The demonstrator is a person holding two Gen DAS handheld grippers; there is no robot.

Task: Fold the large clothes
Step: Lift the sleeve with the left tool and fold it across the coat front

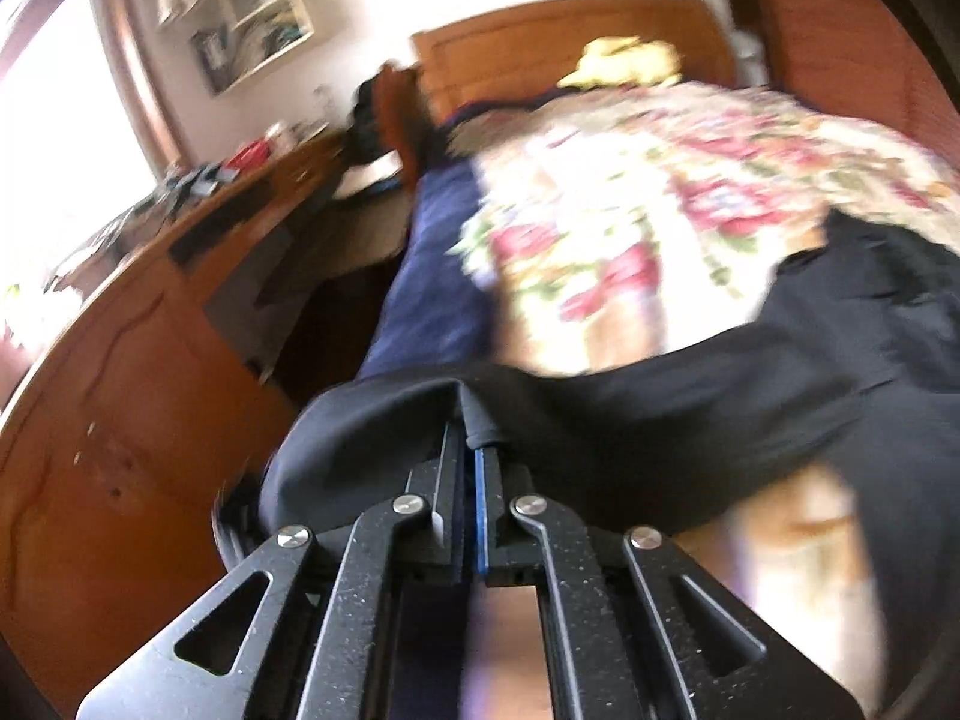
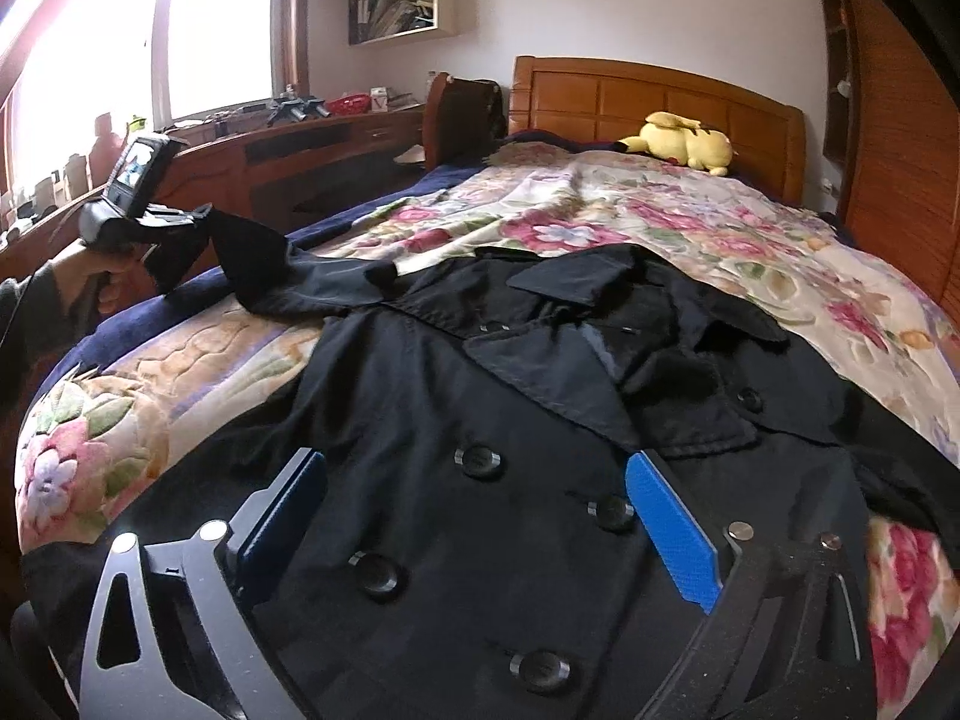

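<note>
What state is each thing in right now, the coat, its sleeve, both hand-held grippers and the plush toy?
Black coat: spread front-up on the bed, buttoned.
Sleeve: lifted off the bed, pulled out sideways.
Left hand-held gripper: shut on the sleeve end.
Right hand-held gripper: open above the coat front.
Yellow plush toy: lying by the headboard.

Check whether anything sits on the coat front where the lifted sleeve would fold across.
Nothing visible lies there. The left hand-held gripper pinches the sleeve; the coat front is bare.
</note>
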